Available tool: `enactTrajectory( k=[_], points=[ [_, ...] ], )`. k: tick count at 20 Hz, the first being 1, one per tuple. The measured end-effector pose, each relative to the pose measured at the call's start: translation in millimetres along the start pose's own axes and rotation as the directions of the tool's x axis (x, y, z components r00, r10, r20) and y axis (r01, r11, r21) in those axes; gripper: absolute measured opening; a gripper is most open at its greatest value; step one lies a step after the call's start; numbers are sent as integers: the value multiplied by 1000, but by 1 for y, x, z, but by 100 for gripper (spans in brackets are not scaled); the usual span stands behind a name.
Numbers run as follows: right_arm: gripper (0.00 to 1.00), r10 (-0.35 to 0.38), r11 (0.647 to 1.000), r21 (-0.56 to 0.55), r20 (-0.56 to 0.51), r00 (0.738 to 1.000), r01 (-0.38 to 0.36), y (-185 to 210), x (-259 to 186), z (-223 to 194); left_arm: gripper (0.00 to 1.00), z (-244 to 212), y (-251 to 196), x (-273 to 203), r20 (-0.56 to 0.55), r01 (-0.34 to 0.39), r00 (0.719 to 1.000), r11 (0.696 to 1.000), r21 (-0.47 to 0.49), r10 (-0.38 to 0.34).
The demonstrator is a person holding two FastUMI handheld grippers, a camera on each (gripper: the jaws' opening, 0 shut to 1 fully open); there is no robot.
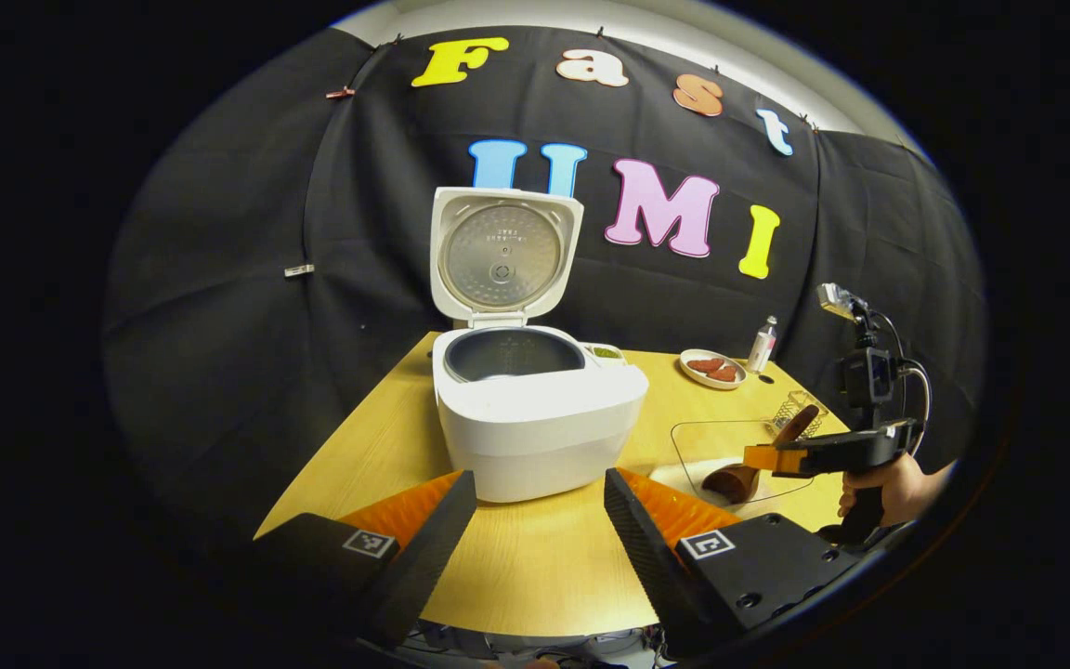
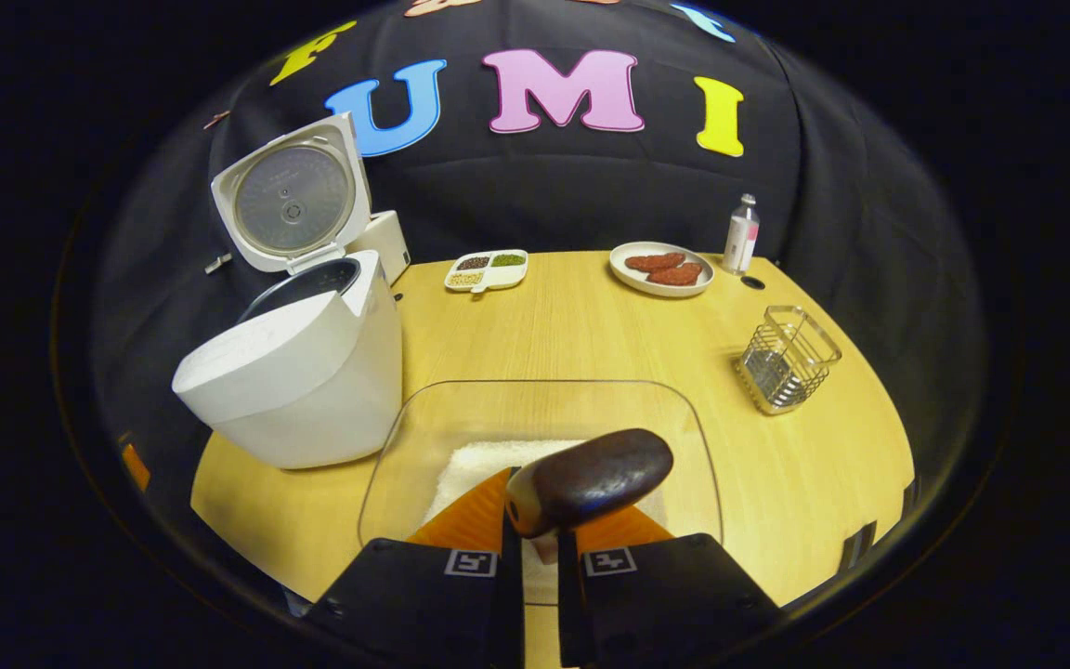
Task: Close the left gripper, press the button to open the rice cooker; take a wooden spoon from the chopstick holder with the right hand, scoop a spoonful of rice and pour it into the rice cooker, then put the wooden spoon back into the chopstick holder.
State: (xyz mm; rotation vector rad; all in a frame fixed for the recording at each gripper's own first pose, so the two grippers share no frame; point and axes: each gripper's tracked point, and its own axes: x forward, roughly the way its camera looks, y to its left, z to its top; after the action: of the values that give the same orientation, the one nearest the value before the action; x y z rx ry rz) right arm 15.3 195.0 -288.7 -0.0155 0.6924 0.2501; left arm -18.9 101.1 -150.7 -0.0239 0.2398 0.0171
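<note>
A: What sits at nine o'clock in the right gripper view?
B: The rice cooker (image 2: 298, 372), lid up, on the tabletop (image 2: 554, 325).
A: And the left gripper (image 1: 540, 520)?
B: Its fingers are spread wide with nothing between them; the cooker stands at twelve o'clock beyond them.
A: The right gripper (image 2: 540, 539)?
B: Its fingers pinch the wooden spoon (image 2: 591, 480), whose bowl lies just ahead of the tips, above the rice (image 2: 475, 465) in a clear tray (image 2: 535, 395). The chopstick holder (image 2: 788, 358) stands at two o'clock.
</note>
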Motion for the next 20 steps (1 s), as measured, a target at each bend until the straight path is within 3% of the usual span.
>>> enactTrajectory(
  k=[6,8,11,17,20],
  points=[
    [19,40,986,165,-80,996,-26,22,1,-6,96,-4,3,-6,-4,-17,1000,1000,3,17],
    [19,57,967,253,-110,992,-28,22,2,-7,96,-4,4,-7,-3,-22,1000,1000,2,22],
    [19,97,911,412,-154,983,-25,20,7,-6,96,-5,4,-7,-6,-29,1000,1000,0,29],
    [19,154,814,580,-165,974,-30,5,9,0,96,-2,-5,-7,-4,-23,1000,1000,19,23],
    [19,183,732,681,-145,972,-37,-8,2,10,96,-1,-11,-7,-3,-15,1000,999,33,15]
  ],
)
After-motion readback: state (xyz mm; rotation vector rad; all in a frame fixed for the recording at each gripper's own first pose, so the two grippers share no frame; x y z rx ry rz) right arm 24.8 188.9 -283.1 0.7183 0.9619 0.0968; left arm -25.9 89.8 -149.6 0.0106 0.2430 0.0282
